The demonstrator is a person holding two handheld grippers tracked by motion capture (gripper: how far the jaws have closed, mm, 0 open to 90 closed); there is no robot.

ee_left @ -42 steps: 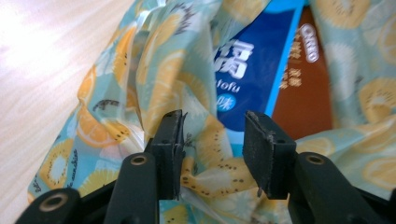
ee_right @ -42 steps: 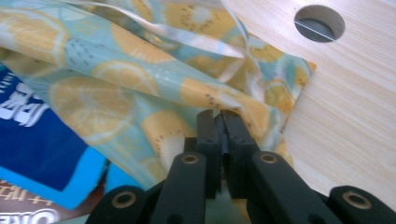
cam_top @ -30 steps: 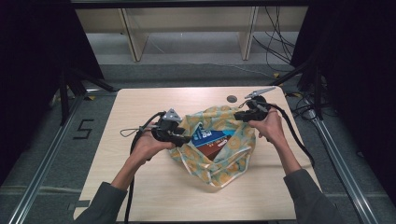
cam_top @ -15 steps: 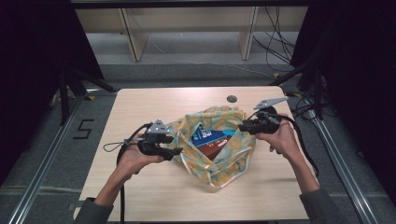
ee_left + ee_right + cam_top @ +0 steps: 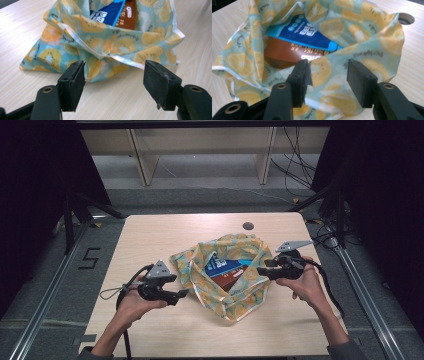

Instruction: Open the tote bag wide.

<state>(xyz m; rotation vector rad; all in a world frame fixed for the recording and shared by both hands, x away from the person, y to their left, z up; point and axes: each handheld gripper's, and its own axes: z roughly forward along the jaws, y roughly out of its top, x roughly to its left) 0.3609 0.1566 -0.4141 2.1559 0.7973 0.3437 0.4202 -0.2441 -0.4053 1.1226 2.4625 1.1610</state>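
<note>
While both grippers back off, left gripper (image 5: 184,293) and right gripper (image 5: 261,270) just opened, released; bag (image 5: 227,275) left gaping on surface (image 5: 150,235), snacks (image 5: 222,269) reachable.

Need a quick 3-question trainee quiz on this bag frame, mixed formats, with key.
1. True or false: the left gripper has its pads pressed on the fruit-print bag.
2. Which packet lies on top inside the bag: A) blue packet B) brown packet?
3. What round feature sits in the table beyond the bag?

Key
1. False: its jaws have just been opening, with nothing between them.
2. A.
3. A cable hole.
</note>
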